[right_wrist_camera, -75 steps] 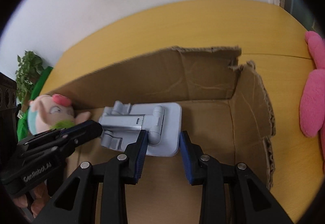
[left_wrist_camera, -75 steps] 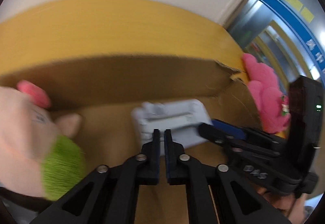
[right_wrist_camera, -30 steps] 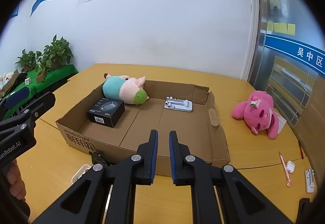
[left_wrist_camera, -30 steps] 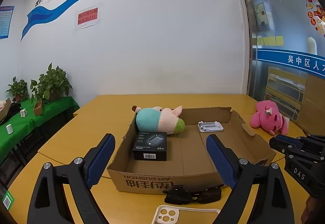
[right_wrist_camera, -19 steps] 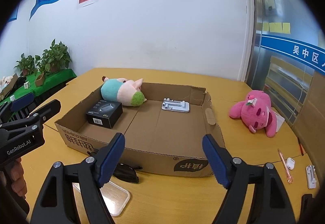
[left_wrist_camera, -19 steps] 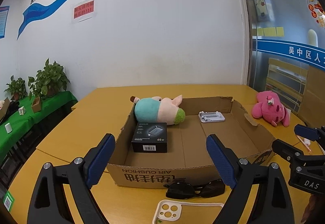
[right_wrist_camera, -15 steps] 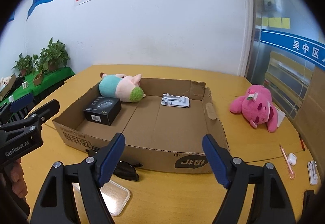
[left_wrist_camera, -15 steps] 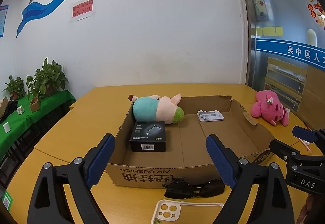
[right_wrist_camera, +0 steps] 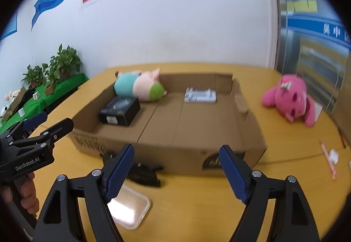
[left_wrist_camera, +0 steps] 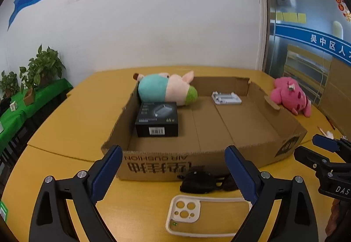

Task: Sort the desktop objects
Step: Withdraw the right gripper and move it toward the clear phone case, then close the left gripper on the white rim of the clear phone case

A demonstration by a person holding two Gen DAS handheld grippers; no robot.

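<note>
A shallow cardboard box sits on the yellow table. In it lie a pig plush, a black charger box and a grey phone stand. In front of the box lie black sunglasses and a white phone case. My left gripper is open and empty above the sunglasses and case. My right gripper is open and empty before the box's front wall.
A pink plush lies on the table right of the box. A pen and small white items lie at the far right. Potted plants stand on a green table at the left.
Both grippers have moved closer to and lower over the sunglasses and phone case since a second ago. The right gripper opened from shut. The phone stand stays in the box.
</note>
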